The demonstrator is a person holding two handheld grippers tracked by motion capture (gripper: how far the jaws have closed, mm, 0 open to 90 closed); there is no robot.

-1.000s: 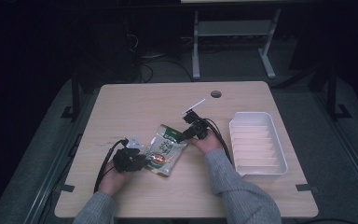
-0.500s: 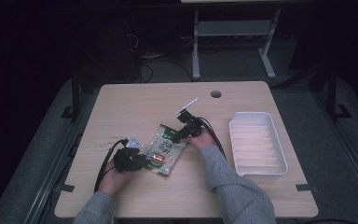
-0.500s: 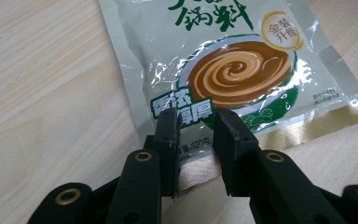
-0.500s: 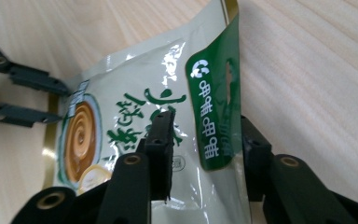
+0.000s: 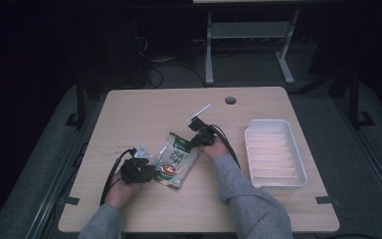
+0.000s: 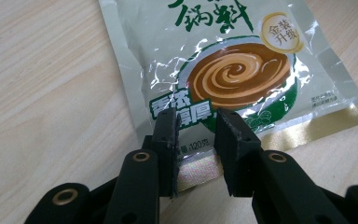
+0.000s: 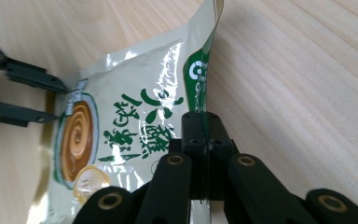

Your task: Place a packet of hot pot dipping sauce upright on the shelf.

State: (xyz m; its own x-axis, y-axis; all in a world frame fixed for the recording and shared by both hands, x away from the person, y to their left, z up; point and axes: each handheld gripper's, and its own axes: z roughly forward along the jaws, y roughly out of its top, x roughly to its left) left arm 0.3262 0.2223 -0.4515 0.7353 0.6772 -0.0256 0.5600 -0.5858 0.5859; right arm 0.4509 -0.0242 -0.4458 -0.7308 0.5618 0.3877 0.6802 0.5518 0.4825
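Note:
A pale green sauce pouch (image 5: 176, 158) with a brown swirl picture lies flat in the middle of the table. In the left gripper view the pouch (image 6: 233, 70) has its gold bottom seam under my left gripper (image 6: 196, 140), whose jaws stand apart on either side of it. My left gripper (image 5: 151, 172) sits at the pouch's near-left end. My right gripper (image 5: 197, 139) is at the far-right end. In the right gripper view my right gripper (image 7: 204, 126) is shut on the pouch's (image 7: 121, 126) green-printed edge, which stands up between the jaws. The left gripper (image 7: 59, 101) shows beyond, open.
A white ribbed tray (image 5: 298, 172) stands to the right of the pouch, nothing in it. A round cable hole (image 5: 230, 100) is near the table's far edge. Black cables trail from both grippers across the wooden table (image 5: 144, 114).
My right gripper has shifted slightly left and away from me onto the pouch's far end. The left gripper and the pouch have hardly moved.

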